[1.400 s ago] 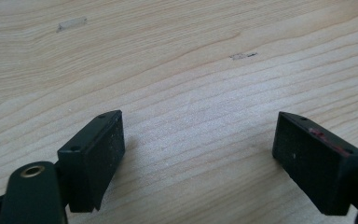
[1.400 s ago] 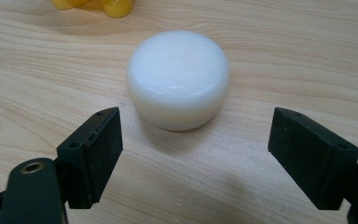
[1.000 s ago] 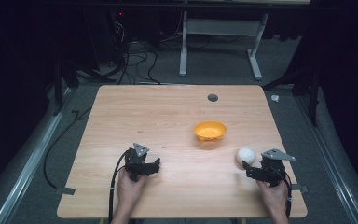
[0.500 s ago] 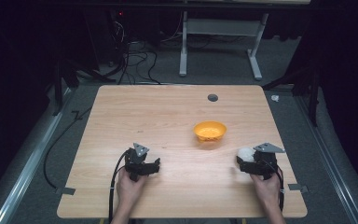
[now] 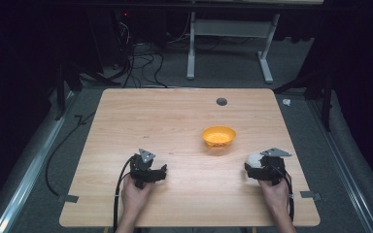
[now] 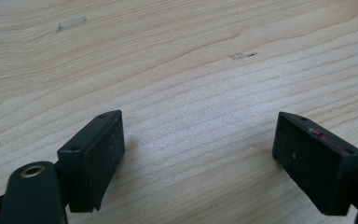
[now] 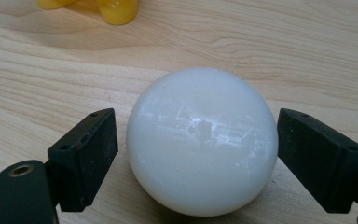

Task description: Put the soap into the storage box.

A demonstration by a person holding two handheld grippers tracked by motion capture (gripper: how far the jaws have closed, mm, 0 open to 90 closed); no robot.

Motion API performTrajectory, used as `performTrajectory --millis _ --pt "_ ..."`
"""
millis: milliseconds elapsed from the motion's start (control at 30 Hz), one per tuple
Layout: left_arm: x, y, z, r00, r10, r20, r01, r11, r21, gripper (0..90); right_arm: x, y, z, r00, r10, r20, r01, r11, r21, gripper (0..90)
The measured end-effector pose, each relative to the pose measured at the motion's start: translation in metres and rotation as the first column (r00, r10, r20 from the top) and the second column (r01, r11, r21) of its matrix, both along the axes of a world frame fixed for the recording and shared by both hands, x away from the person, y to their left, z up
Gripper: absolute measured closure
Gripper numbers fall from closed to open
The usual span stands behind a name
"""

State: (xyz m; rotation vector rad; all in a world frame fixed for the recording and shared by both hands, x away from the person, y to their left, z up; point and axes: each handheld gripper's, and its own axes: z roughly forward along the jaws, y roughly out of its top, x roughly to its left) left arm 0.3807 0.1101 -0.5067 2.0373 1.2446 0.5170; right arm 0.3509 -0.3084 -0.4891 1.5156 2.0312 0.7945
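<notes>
Checking the orange bowl (image 5: 218,137), I could not tell its contents. My right gripper (image 7: 198,154) stood spread around the white ball (image 7: 202,140), a round thing with no long axis, resting on the table (image 5: 175,121) near the bowl, small gaps either side. My left gripper (image 6: 198,156) was released over bare wood.

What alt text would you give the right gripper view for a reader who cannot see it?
A glossy white ball sits on the wooden table between the right gripper's two open black jaws, with a narrow gap on each side. Part of a yellow bowl shows at the top edge.
</notes>
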Motion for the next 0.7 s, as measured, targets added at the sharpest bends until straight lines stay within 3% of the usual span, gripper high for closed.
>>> performTrajectory --millis 367,700 --pt "0.0 0.0 0.0 1.0 0.0 0.0 0.0 1.0 0.0 17.1 0.0012 -0.0013 -0.0065 1.0 -0.006 -0.006 0.006 1.0 0.003 22.4" --pt "0.0 0.0 0.0 1.0 0.0 0.0 0.0 1.0 0.0 17.2 0.0006 -0.003 -0.0064 0.9999 -0.007 -0.01 0.008 0.9997 0.022 23.2"
